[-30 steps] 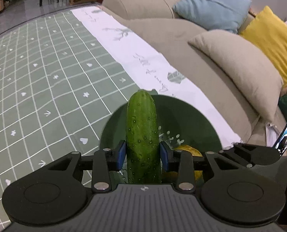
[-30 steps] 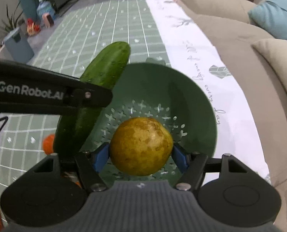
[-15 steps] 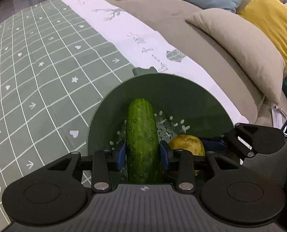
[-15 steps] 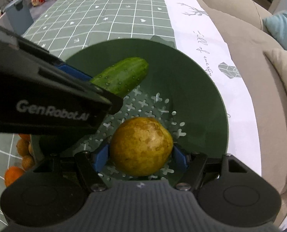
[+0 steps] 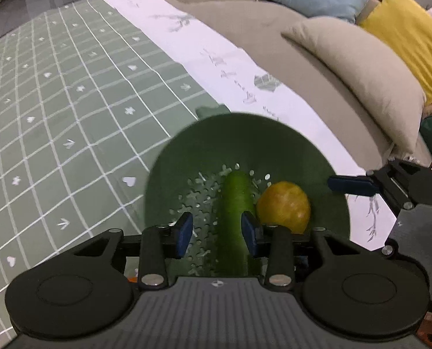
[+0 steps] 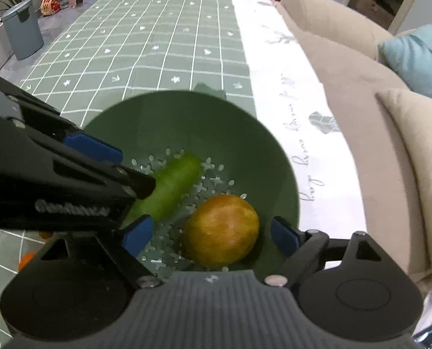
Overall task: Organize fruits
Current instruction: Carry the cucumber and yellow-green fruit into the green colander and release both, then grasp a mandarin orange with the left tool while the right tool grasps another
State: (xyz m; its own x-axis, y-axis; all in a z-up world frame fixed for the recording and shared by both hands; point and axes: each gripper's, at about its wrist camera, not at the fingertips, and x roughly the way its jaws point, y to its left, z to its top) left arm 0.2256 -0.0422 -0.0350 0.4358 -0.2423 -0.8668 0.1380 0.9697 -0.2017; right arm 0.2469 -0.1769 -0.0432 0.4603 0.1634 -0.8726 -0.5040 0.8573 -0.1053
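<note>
A green colander bowl (image 5: pixel 262 145) (image 6: pixel 186 122) stands on the green checked tablecloth. A cucumber (image 5: pixel 234 203) (image 6: pixel 172 189) lies in it, blurred. A yellow-brown round fruit (image 5: pixel 284 206) (image 6: pixel 221 229) lies beside it on the right. My left gripper (image 5: pixel 217 231) is open above the bowl, the cucumber between its pads but free of the left pad. My right gripper (image 6: pixel 211 234) is open, its blue pads apart on either side of the round fruit, not touching it.
A beige sofa (image 5: pixel 317 67) with blue, beige and yellow cushions runs along the table's right edge. A white printed cloth strip (image 6: pixel 274 58) borders the table. Orange fruits (image 6: pixel 27 258) lie at the lower left. A grey bin (image 6: pixel 21 35) stands on the floor far left.
Both grippers have opened. The cucumber and the round fruit have dropped out of the pads into the colander bowl. Both grippers have lifted back a little.
</note>
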